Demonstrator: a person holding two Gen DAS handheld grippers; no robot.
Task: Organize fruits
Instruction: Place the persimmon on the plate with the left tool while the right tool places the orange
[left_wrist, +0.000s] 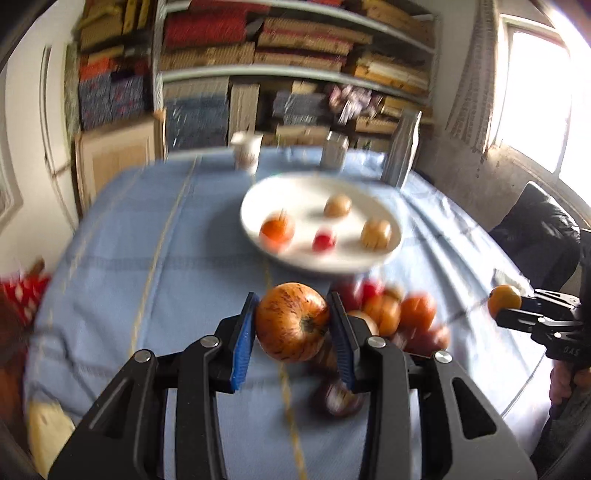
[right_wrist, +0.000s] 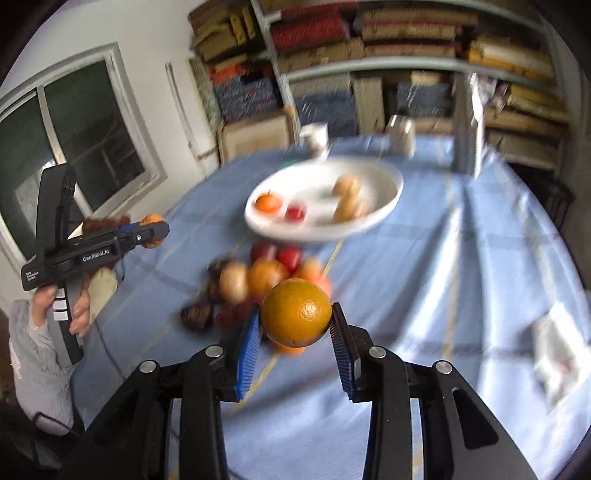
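Observation:
My left gripper (left_wrist: 291, 321) is shut on a streaked red-orange apple (left_wrist: 291, 321) and holds it above the blue tablecloth. My right gripper (right_wrist: 295, 319) is shut on an orange (right_wrist: 295, 317), also lifted; it shows at the right of the left wrist view (left_wrist: 504, 301). A pile of loose fruits (right_wrist: 258, 277) lies on the cloth between the grippers and a white plate (right_wrist: 384, 199). The plate (left_wrist: 258, 195) holds several fruits: an orange one (left_wrist: 277, 230), a small red one (left_wrist: 324, 240) and two tan ones. The left gripper with its apple shows at the left of the right wrist view (right_wrist: 151, 229).
A white cup (left_wrist: 245, 149), a metal can (left_wrist: 334, 149) and a tall metal object (left_wrist: 402, 147) stand at the table's far edge. Shelves of stacked fabric fill the back wall. A paper item (right_wrist: 557, 354) lies on the cloth at right.

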